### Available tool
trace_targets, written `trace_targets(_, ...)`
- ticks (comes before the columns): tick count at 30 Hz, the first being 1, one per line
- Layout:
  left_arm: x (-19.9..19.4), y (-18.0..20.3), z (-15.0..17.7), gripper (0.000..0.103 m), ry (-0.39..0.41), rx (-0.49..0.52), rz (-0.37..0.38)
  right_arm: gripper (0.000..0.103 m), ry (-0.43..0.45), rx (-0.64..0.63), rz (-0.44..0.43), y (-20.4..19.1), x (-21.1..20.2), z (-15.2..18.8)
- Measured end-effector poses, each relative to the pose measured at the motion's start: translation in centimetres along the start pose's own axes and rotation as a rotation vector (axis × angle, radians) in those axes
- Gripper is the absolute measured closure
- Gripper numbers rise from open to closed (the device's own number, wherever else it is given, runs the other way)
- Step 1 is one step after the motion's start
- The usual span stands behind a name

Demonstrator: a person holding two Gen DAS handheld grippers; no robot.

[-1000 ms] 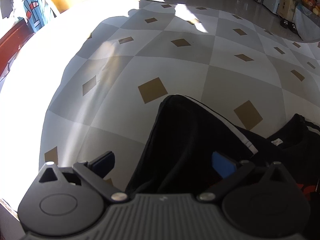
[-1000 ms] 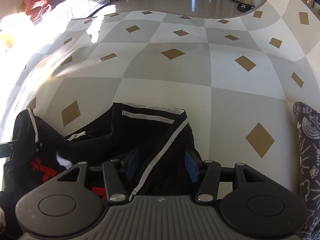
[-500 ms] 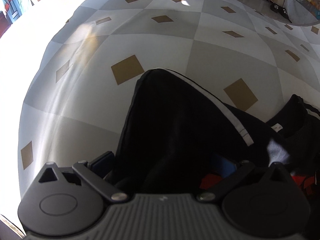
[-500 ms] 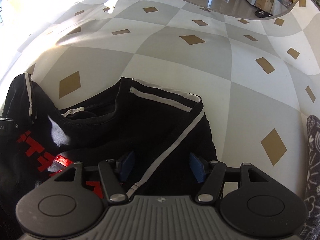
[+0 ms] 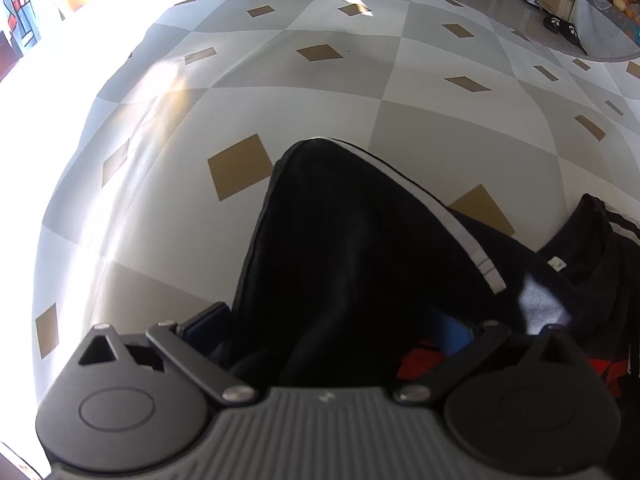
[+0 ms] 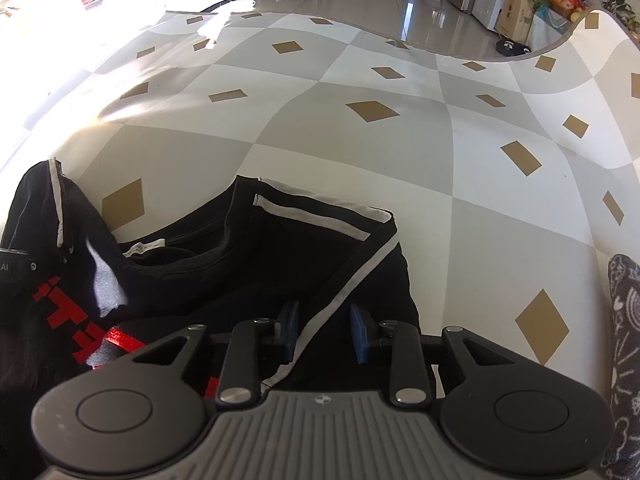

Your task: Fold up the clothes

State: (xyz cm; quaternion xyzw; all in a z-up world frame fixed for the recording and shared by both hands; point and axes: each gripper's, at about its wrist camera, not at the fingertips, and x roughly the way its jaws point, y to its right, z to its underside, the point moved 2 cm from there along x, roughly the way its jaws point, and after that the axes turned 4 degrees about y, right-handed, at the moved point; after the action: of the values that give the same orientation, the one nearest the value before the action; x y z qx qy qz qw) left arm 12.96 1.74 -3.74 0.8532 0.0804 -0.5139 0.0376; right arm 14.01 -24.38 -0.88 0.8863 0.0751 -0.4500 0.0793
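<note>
Two grippers hang over one black T-shirt point(image 6: 256, 280), which lies crumpled on the checked sheet point(image 6: 360, 152) with its collar and neck label facing up and red lettering showing near my left side. I have each tool tipped steeply down at a shoulder, I judge so that both sleeves can be lifted together and the shirt spread before any fold.

On the right gripper point(image 6: 324, 330), the jaws are closing around the white-striped sleeve seam; cloth sits between the blue pads point(image 6: 362, 334), but a gap shows on either side, so I would not call it pinched yet.

On the left gripper point(image 5: 326, 330), the jaws stand spread wide, with the other sleeve point(image 5: 352, 240) bunched up high between them. One blue pad point(image 5: 452, 330) is half buried in fabric, and I see no squeeze on the cloth.

Bright sun washes out the sheet's left edge, which makes that border hard to read. A patterned dark cushion point(image 6: 626, 340) lies just beside the shirt on the right, clear of the sleeve.
</note>
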Motion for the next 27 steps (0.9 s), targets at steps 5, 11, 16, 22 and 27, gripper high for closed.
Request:
trace_targets(5, 0.4, 0.0, -0.7, 0.002, 0.01, -0.027, -0.012, 0.08, 0.016, 0.026, 0.017, 0.4, 0.5, -0.7)
trace_targets(11, 0.8, 0.3, -1.5, 0.002, 0.031, -0.032, -0.023, 0.081, 0.025, 0.076, 0.012, 1.4, 1.2, -1.7)
trace_targets(16, 1.4, 0.2, -2.2, 0.0, 0.026, -0.067, -0.021, 0.081, 0.025, 0.131, 0.0, 2.5, 1.8, -2.3)
trace_targets(22, 2.0, 0.3, -2.9, 0.0, 0.028, -0.086, -0.022, 0.073, 0.02, 0.186, -0.007, 3.8, 2.1, -3.2)
trace_targets(27, 1.8, 0.2, -3.2, 0.001, 0.017, -0.109, -0.015, 0.062, 0.071, 0.245, -0.03, 4.8, 1.2, -4.2)
